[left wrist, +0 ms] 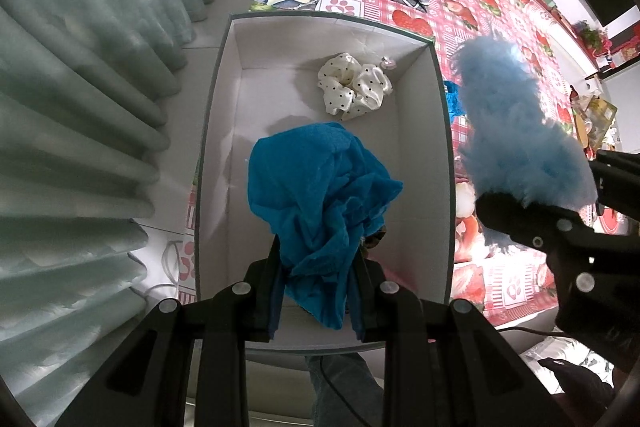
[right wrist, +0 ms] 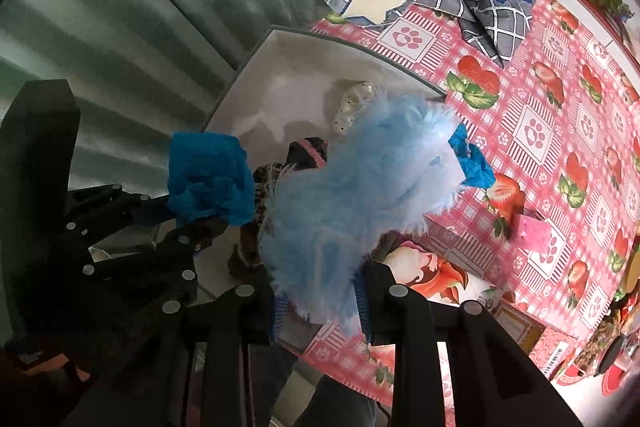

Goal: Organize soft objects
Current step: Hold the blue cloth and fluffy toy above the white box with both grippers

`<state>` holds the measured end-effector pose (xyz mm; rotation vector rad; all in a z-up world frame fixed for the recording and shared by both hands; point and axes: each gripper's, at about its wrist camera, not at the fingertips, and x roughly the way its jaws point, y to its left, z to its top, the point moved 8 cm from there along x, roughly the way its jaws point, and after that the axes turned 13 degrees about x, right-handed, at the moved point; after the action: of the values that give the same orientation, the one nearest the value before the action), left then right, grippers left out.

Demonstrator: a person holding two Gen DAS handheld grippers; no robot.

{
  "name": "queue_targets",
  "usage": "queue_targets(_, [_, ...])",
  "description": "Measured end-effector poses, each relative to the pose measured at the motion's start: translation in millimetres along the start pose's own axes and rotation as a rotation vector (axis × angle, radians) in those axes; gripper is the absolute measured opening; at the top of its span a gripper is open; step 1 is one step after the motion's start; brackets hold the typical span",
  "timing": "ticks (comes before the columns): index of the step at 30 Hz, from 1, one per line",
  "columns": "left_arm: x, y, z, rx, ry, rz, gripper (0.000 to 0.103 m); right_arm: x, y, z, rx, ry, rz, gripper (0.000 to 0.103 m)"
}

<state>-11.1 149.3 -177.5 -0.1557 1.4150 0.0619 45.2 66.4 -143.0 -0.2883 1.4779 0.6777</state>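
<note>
The left gripper (left wrist: 316, 279) is clamped on one crumpled teal terry cloth (left wrist: 320, 195), which hangs straight below its jaws, over the open white cardboard box (left wrist: 224, 131). The right gripper (right wrist: 320, 303) is clamped on one pale blue fluffy piece (right wrist: 360, 187), which reaches forward from its jaws, beside the box rim and above the red checked tablecloth (right wrist: 560, 147). So the left hand is nearer to the drop. Farther in the box lies one white dotted satin scrunchie (left wrist: 354, 89).

A crumpled teal towel (left wrist: 320, 203) hangs above the white box (left wrist: 224, 131); a polka-dot scrunchie (left wrist: 354, 89) lies near its far right corner (inside), and a fluffy light-blue piece (right wrist: 368, 187) hangs over its right rim
</note>
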Motion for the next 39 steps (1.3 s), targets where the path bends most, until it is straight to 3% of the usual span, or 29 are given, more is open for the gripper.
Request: queue_targets(39, [-6.7,-2.6,8.9,0.025,-0.016,0.006,0.029,-4.0,-2.4,0.8,0.006,-0.013,0.001,0.03])
